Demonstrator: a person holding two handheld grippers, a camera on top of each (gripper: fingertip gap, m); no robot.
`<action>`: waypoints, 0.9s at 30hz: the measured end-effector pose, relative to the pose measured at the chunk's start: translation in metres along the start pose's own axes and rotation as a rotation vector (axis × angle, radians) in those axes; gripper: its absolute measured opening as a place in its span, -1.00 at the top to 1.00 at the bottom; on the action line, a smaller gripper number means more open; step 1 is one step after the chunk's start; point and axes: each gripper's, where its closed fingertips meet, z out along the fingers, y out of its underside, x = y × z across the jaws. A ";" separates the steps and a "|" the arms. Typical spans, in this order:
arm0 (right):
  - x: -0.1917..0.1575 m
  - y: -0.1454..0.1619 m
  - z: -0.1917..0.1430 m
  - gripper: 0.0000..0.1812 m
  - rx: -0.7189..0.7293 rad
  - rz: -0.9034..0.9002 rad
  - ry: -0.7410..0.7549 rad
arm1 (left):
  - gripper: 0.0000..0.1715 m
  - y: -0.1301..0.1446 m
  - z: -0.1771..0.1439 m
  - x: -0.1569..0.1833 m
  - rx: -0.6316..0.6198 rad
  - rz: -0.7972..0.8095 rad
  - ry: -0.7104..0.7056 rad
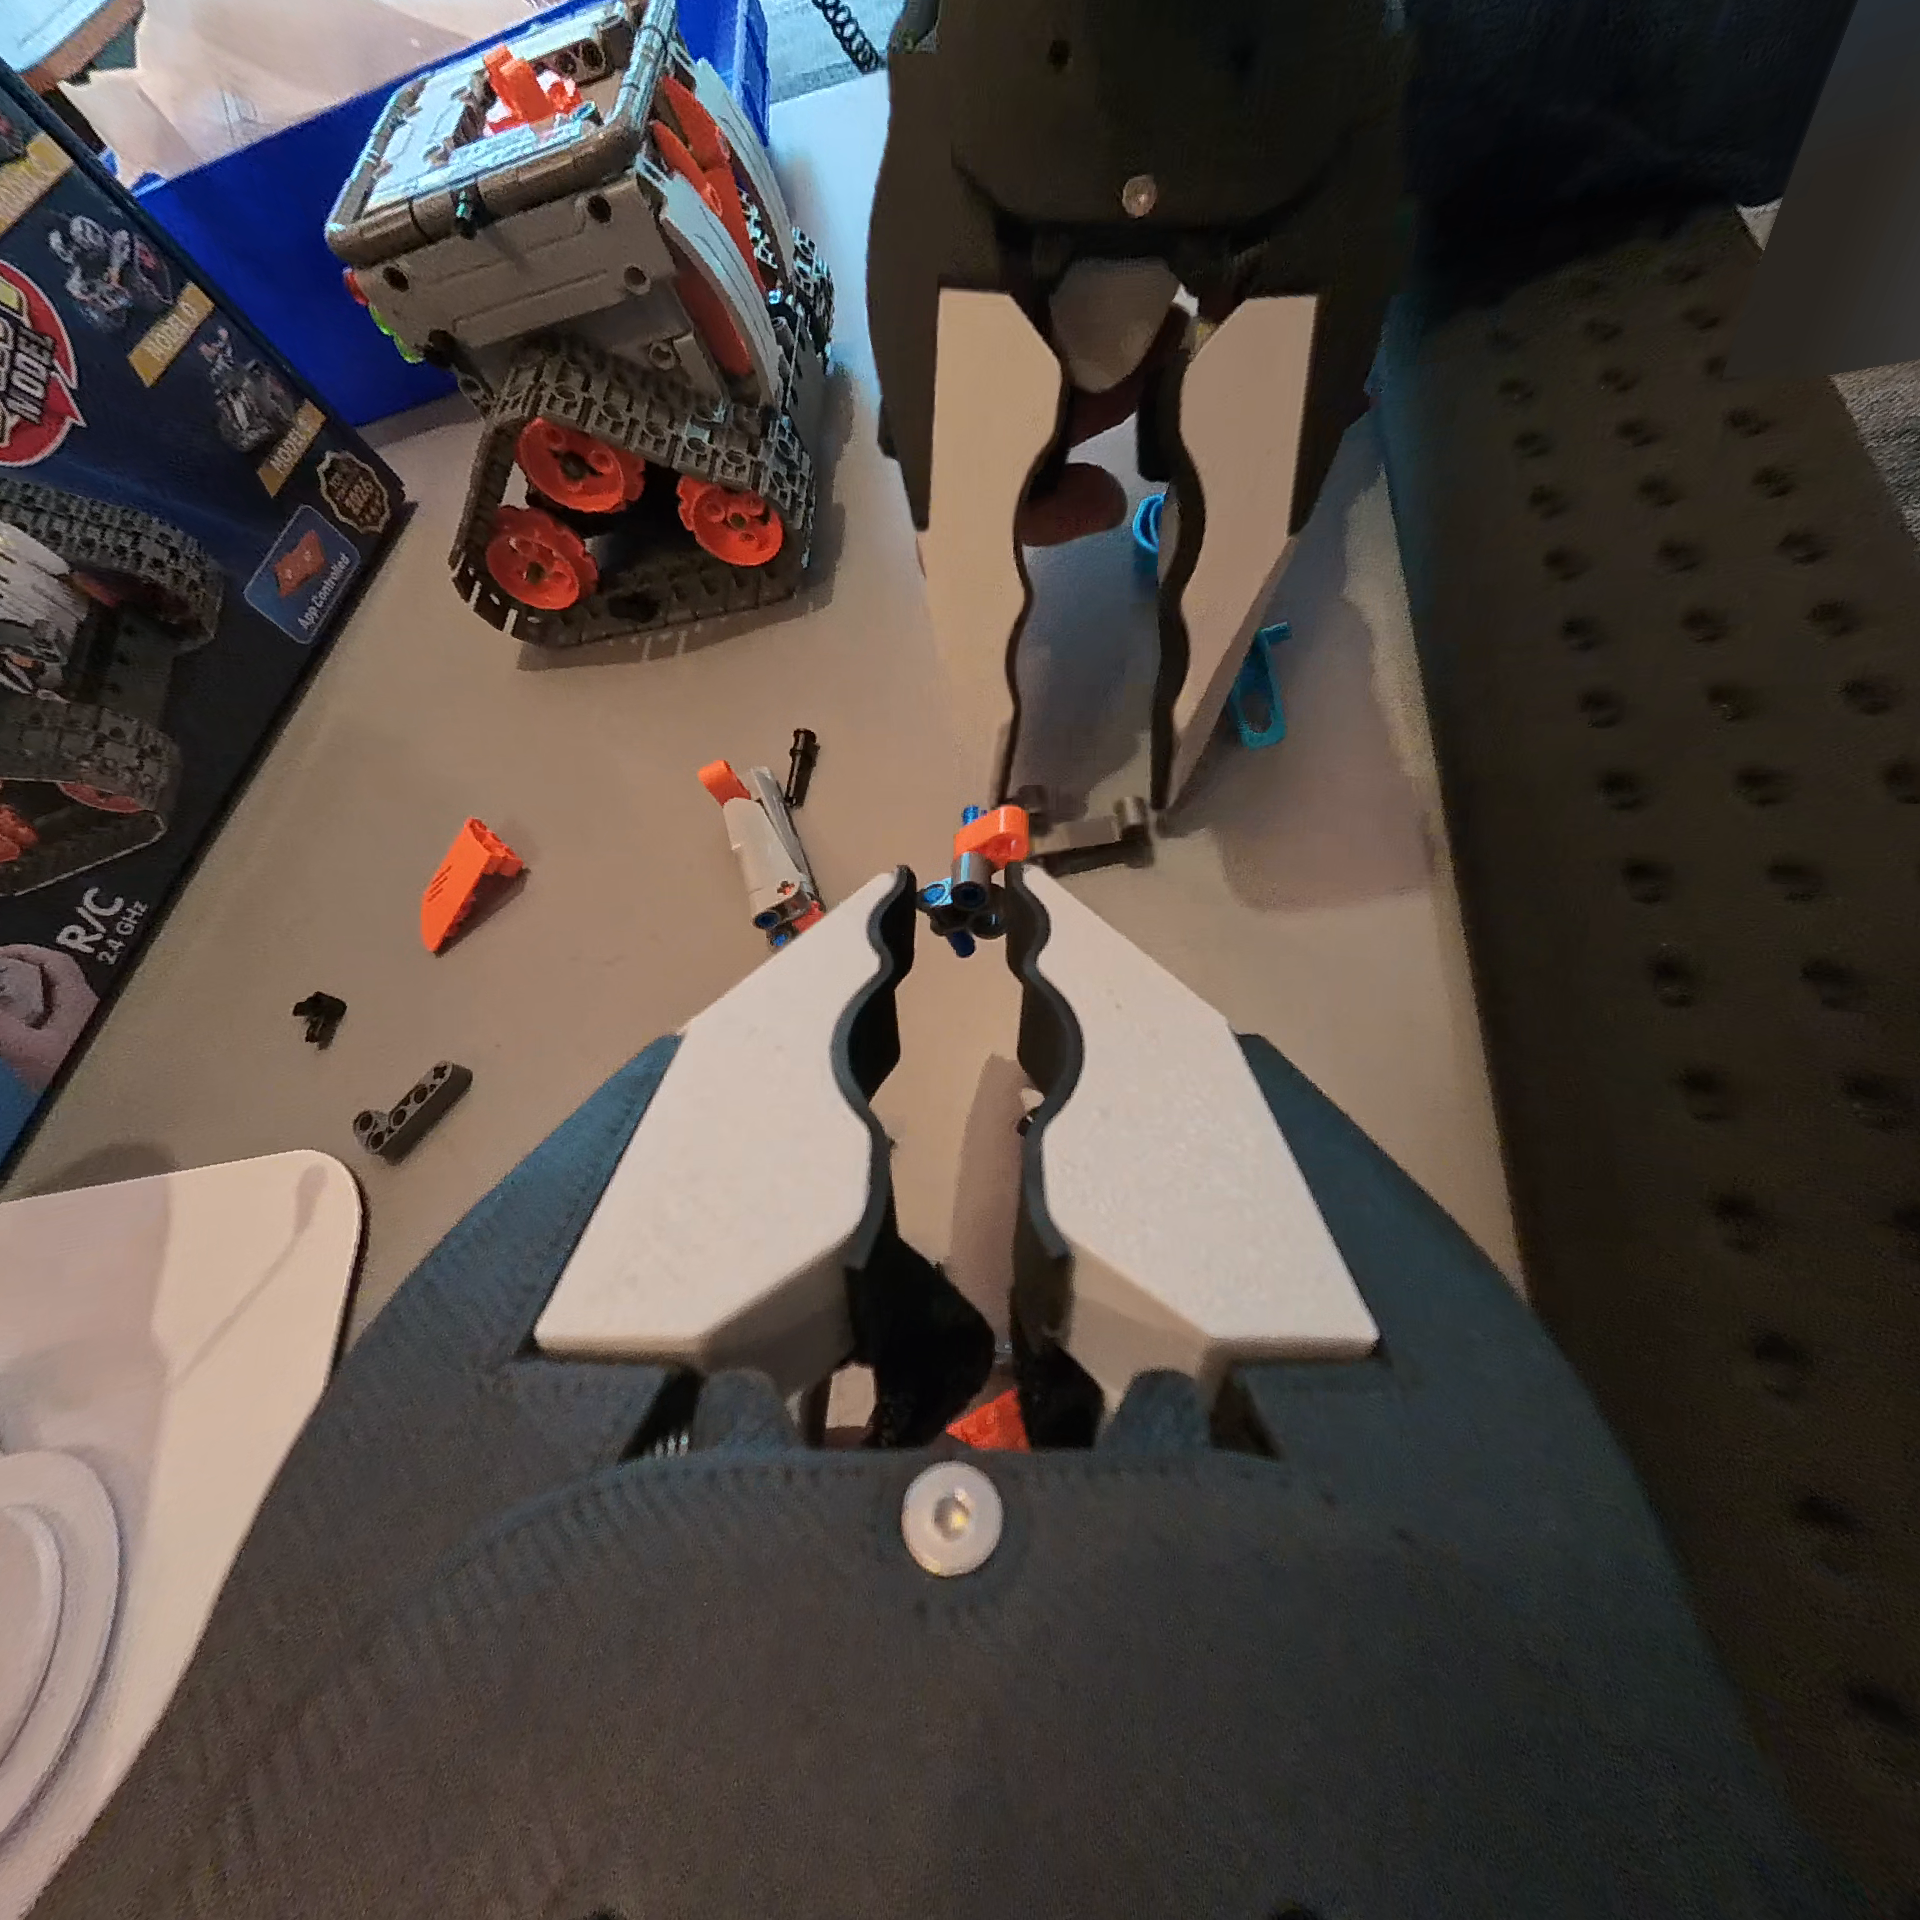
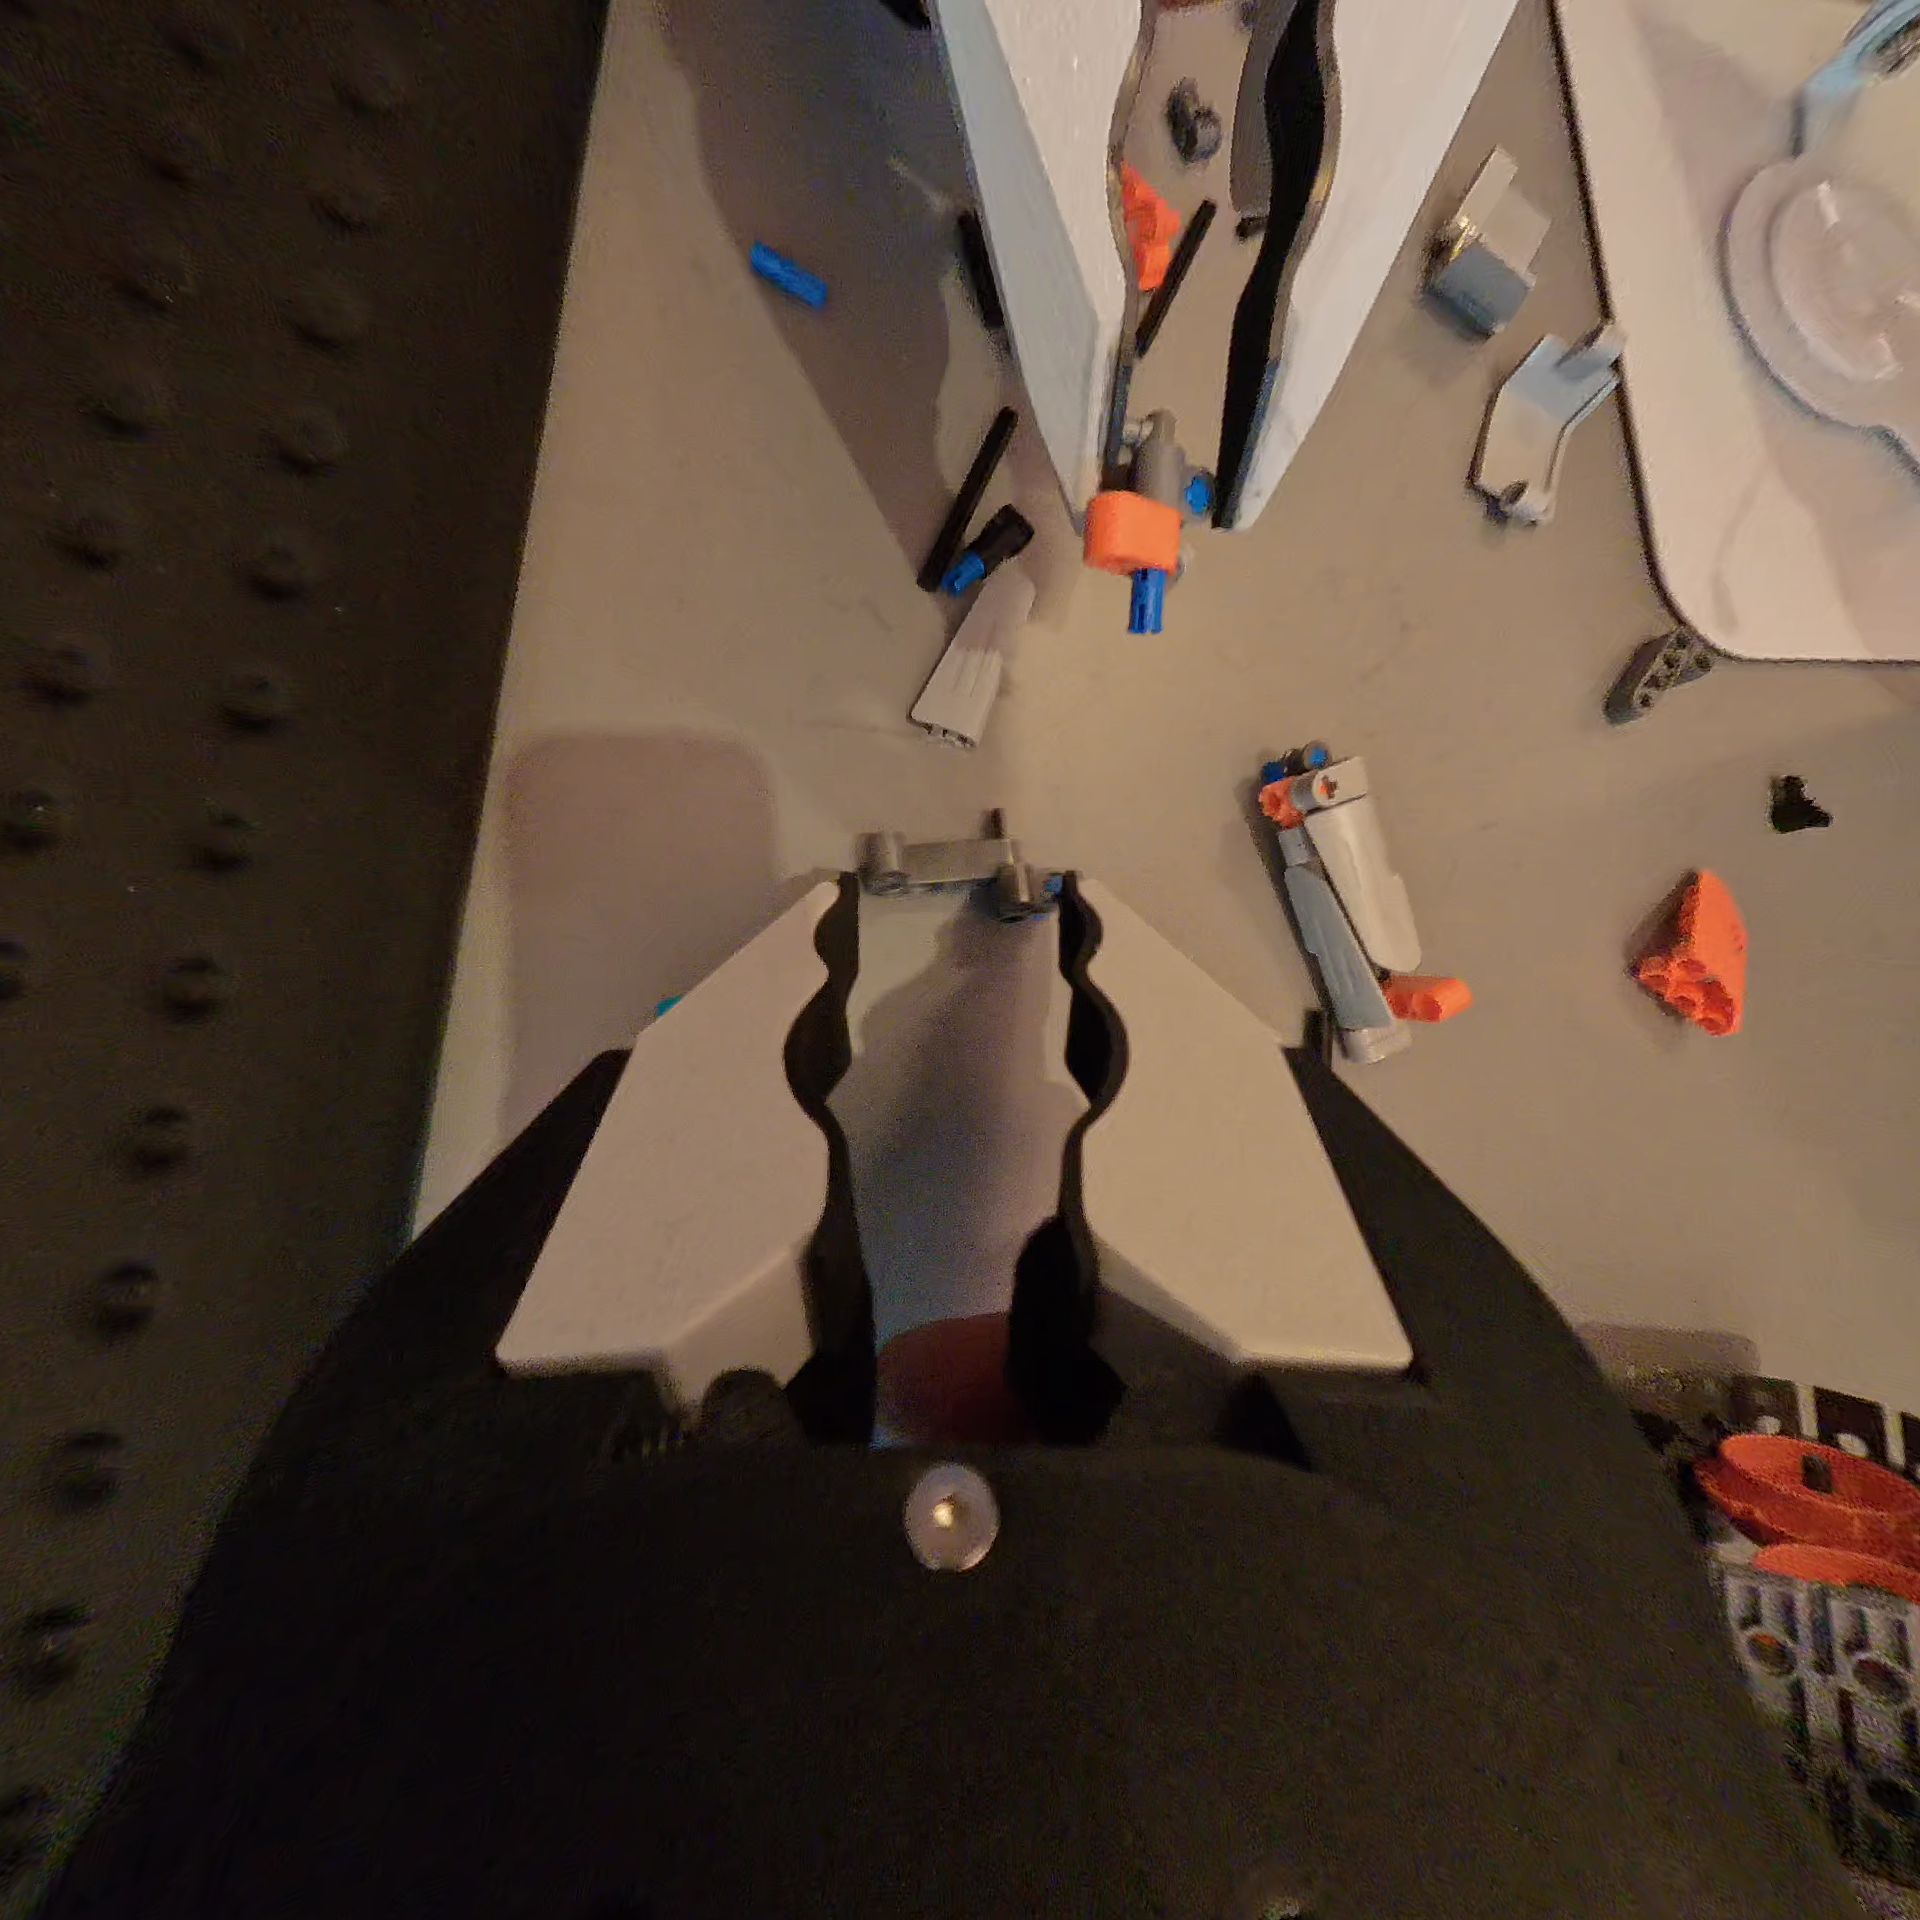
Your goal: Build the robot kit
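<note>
Jaws of the left gripper [image 1: 961,904] pinch a small orange-and-blue pin assembly [image 1: 982,862] at their tips. Jaws of the right gripper [image 2: 954,896] stand partly apart around a grey connector beam [image 2: 951,864] lying on the surface [image 2: 1195,1143] — contact unclear. Beyond sit loose bricks and a tracked toy vehicle [image 1: 613,343].

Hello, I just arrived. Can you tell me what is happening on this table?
A person works with two handheld tongs over a table strewn with small building-toy parts. The left tongs grip a small cluster of orange, grey and blue pieces at their tips. The right tongs face them, tips at either end of a grey link lying on the table; whether they squeeze it is unclear. A half-built tracked vehicle stands behind, beside its box.
</note>
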 end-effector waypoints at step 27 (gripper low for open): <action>0.020 -0.010 0.005 0.96 0.132 0.126 -0.014 | 0.82 0.015 0.017 0.003 -0.037 0.005 0.036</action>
